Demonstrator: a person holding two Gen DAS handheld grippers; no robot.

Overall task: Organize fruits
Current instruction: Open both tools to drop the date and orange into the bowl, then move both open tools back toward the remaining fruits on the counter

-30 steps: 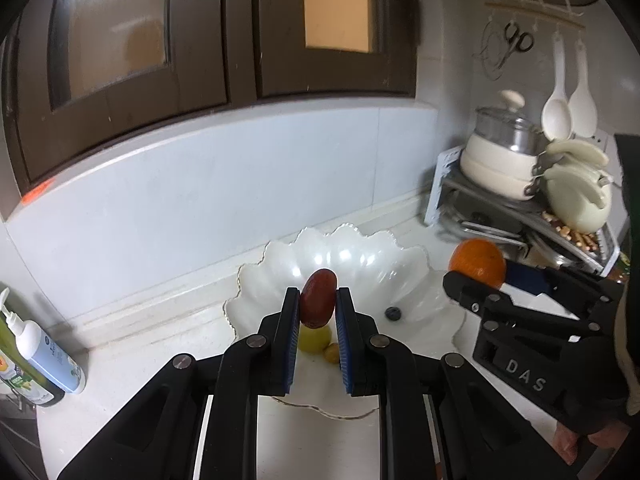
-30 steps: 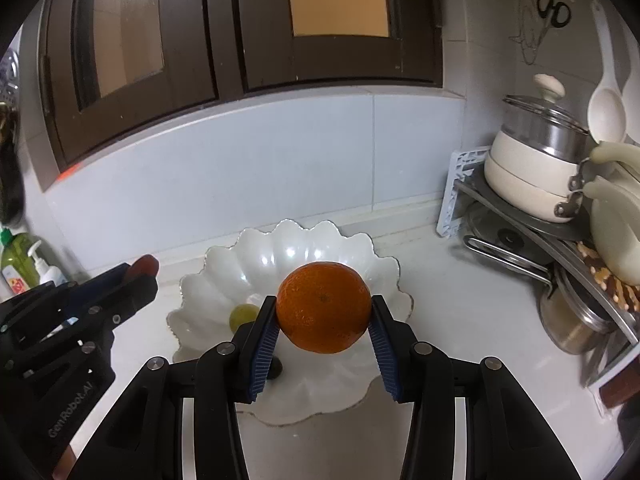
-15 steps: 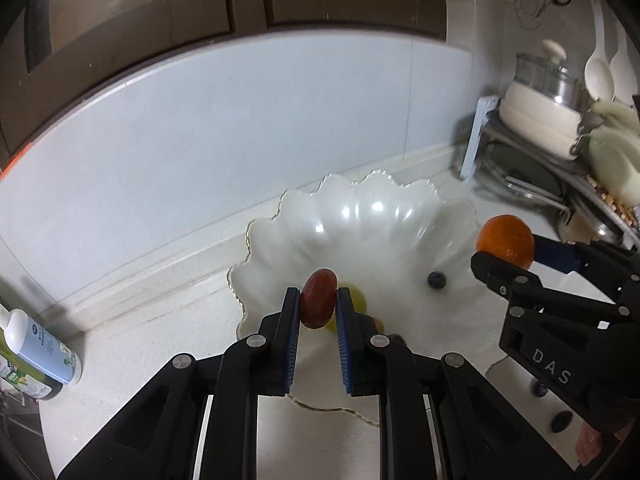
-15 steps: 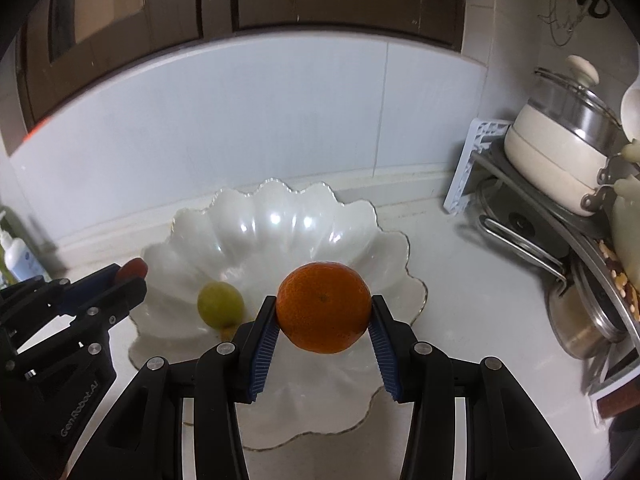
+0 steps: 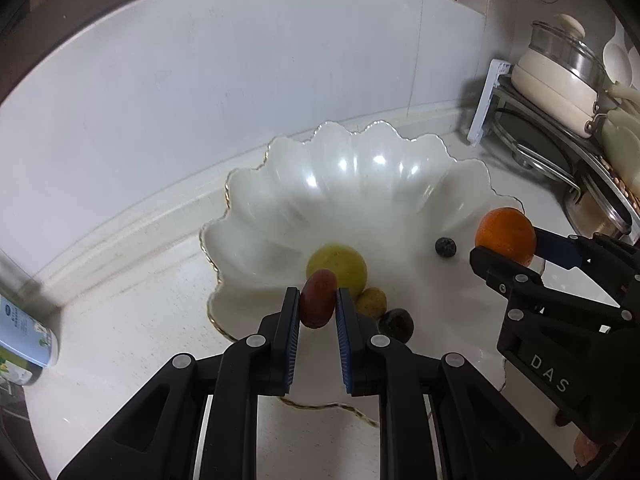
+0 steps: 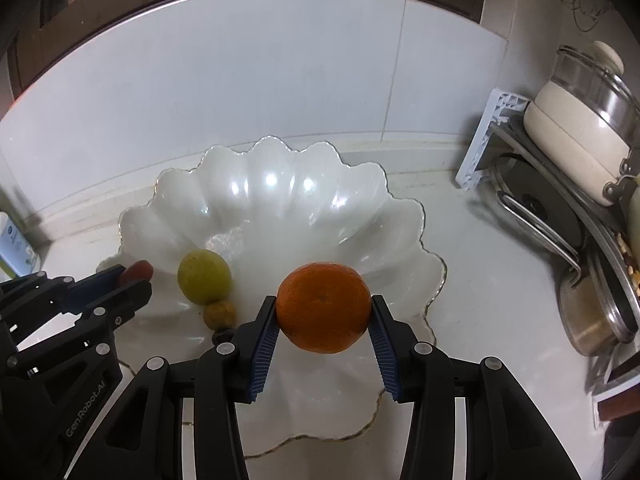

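Note:
A white scalloped bowl [image 5: 360,184] [image 6: 280,192] sits on the pale counter. My left gripper [image 5: 318,300] [image 6: 132,276] is shut on a small dark red fruit [image 5: 318,298] [image 6: 140,270] above the bowl's near left part. My right gripper [image 6: 324,312] [image 5: 508,248] is shut on an orange [image 6: 324,306] [image 5: 505,235] above the bowl's near right part. In the bowl lie a yellow-green fruit [image 5: 338,266] [image 6: 204,277], a small yellow-brown fruit [image 5: 372,300] [image 6: 219,314], a dark brown fruit [image 5: 397,323] and a dark blue berry [image 5: 445,247].
A dish rack [image 6: 560,208] with a lidded cream pot [image 6: 580,92] [image 5: 556,72] and pans stands at the right. A white bottle [image 5: 24,340] [image 6: 14,244] stands at the left edge. A tiled wall rises close behind the bowl. A hand shows at the lower right [image 5: 584,450].
Both grippers have come down toward the bowl and tilted further downward, each still holding its fruit. The bowl looks larger and the cupboards have slid out of view at the top.

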